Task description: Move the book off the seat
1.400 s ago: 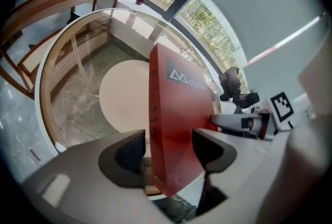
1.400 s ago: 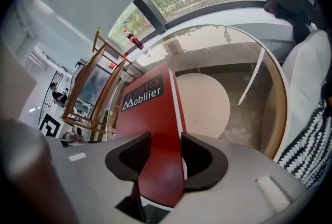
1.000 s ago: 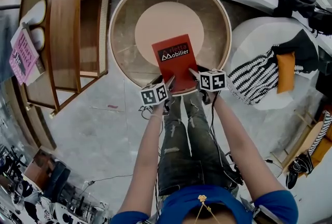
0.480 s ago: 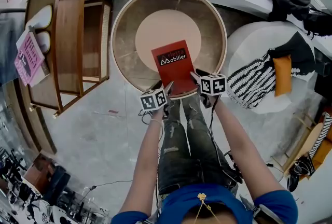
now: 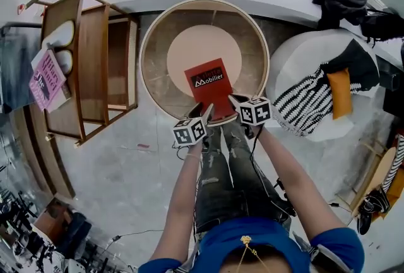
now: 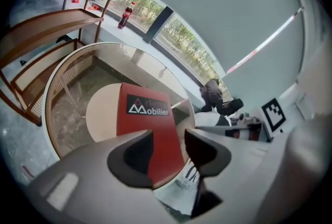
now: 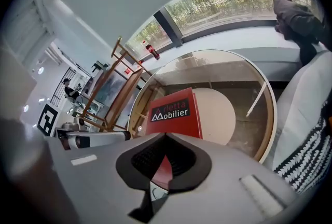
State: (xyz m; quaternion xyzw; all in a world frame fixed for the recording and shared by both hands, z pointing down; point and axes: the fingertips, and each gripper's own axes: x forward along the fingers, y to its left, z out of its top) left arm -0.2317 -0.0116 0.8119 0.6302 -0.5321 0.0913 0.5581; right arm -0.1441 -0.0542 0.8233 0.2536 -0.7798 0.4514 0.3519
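Right tool (image 7: 165, 137): shut on book (image 5: 211, 82) corner, likely for lifting.
Left tool (image 6: 168, 134): part open, just been closing round book edge, not pinching.
Seat (image 5: 189, 50): beyond both tools.

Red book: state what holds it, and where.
Right gripper, fingers just closed, pinches the red rectangular book's near right corner. Left gripper's fingers, just closing, straddle its near left corner, unclamped.

1. A blue short-sleeved shirt (image 5: 221, 246), with a gold pendant (image 5: 245, 241) on a thin chain at its neckline.
2. Above the shirt, dark grey jeans (image 5: 214, 183) with faded, frayed patches.
3. Above the shirt's right shoulder, loose black cables (image 5: 270, 186).
4. Farthest from the shirt, the left gripper (image 5: 205, 112) and right gripper (image 5: 235, 101): grey bodies, black pads (image 6: 136, 153), white marker cubes (image 5: 189, 131).
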